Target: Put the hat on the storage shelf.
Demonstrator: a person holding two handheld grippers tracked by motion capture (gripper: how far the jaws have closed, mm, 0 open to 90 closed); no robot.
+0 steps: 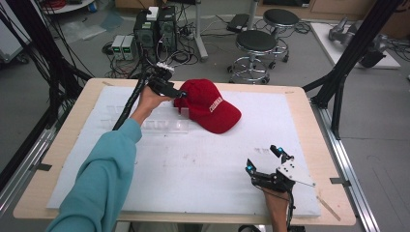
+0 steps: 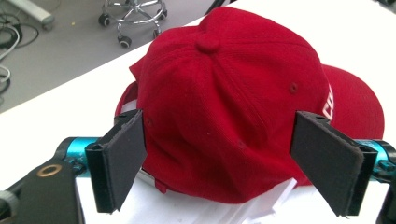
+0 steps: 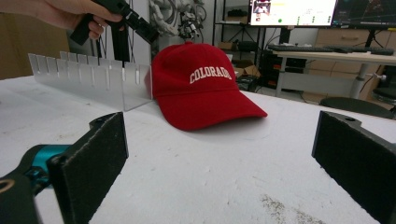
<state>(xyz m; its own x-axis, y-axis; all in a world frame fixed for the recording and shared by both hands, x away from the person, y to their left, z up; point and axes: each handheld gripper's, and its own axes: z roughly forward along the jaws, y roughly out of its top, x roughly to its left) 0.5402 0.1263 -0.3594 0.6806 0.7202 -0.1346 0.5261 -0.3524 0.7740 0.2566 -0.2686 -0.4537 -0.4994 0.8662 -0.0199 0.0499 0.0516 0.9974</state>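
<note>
High view: clear rack [image 1: 145, 122] touches red cap [image 1: 211, 106].

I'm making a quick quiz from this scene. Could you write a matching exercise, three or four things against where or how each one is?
Things:
1. red cap
2. left gripper
3. right gripper
4. clear slotted rack

States:
A. open, low over bare white mat near the front edge
B. stands upright beside the cap
C. rests on the table, brim toward the person
D. open at the cap's back, fingers on either side of it

Pairs: 1-C, 2-D, 3-A, 4-B
</note>
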